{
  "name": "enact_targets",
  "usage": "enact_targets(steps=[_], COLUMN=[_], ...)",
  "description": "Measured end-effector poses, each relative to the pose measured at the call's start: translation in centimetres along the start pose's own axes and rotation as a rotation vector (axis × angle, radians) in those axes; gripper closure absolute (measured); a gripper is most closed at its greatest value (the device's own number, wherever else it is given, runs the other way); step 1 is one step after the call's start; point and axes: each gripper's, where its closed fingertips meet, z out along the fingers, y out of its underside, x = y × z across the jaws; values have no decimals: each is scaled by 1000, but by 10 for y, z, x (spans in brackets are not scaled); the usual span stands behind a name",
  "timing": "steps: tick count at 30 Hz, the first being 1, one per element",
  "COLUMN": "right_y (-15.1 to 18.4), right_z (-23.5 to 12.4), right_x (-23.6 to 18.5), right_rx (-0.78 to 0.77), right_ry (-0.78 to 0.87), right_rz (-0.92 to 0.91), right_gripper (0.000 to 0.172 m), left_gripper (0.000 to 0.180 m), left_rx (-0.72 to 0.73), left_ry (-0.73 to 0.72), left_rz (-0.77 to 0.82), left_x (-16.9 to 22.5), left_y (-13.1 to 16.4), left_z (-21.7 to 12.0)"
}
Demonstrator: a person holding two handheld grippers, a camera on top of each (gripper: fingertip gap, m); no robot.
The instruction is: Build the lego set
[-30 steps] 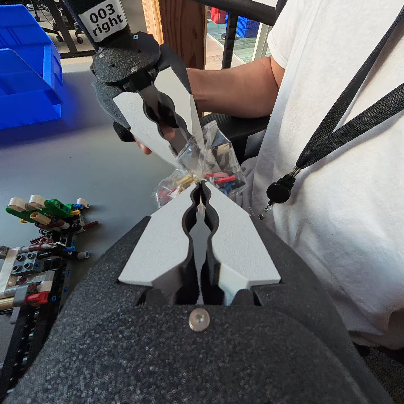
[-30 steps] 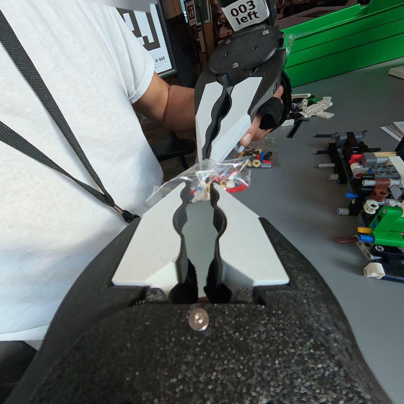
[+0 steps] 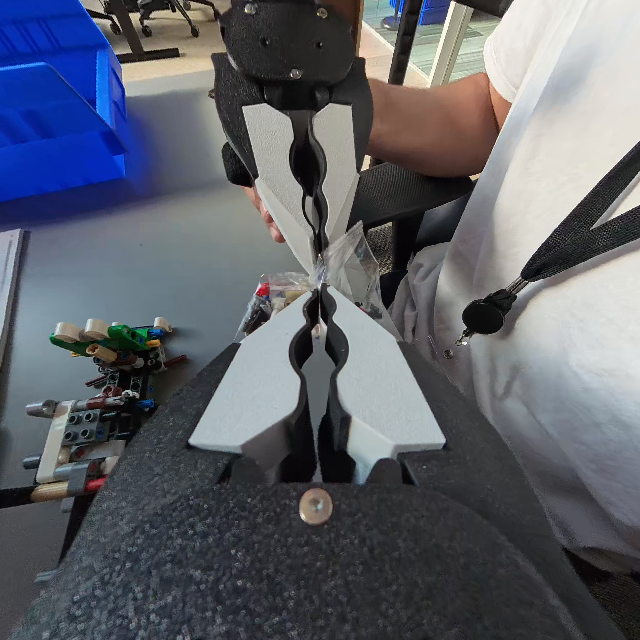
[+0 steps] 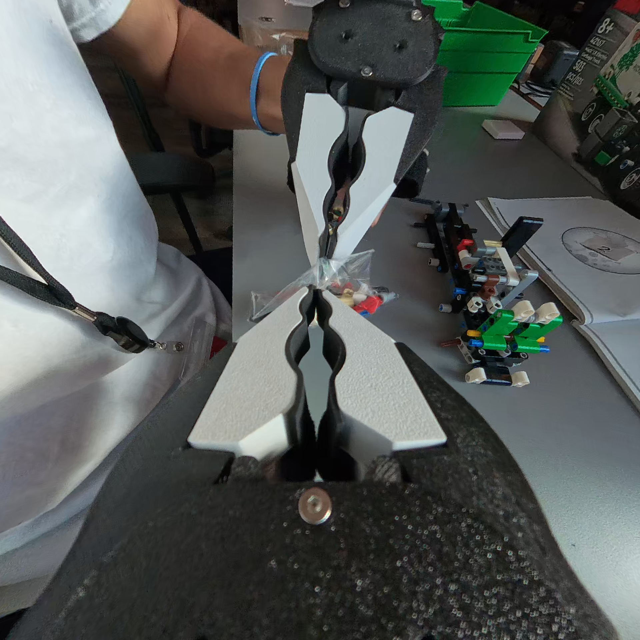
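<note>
A small clear plastic bag (image 3: 349, 266) of little coloured building pieces hangs between my two grippers, just above the grey table's near edge. My left gripper (image 3: 319, 290) is shut on the bag's top edge. My right gripper (image 4: 315, 290) is shut on the same edge from the opposite side, tip to tip with the left. The bag (image 4: 349, 277) shows in the right wrist view with red, tan and blue pieces (image 4: 363, 299) inside. The film between the two sets of tips looks stretched tight. Each gripper shows in the other's view, the right (image 3: 320, 249) and the left (image 4: 325, 254).
A part-built model (image 4: 498, 304) of black, grey and green pieces sits on the grey table (image 4: 519, 450), also seen in the left wrist view (image 3: 104, 381). An open instruction booklet (image 4: 588, 263), a blue bin (image 3: 52, 121), a green bin (image 4: 485, 62). A person in a white shirt (image 3: 554, 242) sits close.
Both grippers have turned to face each other tip to tip and moved closer to the table edge, still shut on the bag. The film between them now looks pulled tight.
</note>
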Motion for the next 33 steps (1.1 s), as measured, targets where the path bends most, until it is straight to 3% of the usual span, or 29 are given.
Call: enact_targets(steps=[1, 15, 33], right_y=[-1, -11, -10], right_z=[-1, -2, -6], right_x=[1, -6, -11], right_rx=[22, 129, 149], right_ry=[-5, -95, -97], right_rz=[18, 50, 44], right_gripper=[172, 172, 172], left_gripper=[180, 180, 180], left_rx=[18, 146, 152], left_ry=[-16, -14, 10], left_rz=[27, 90, 121], left_x=[-1, 8, 14], left_y=[-1, -4, -2], left_z=[-1, -11, -17])
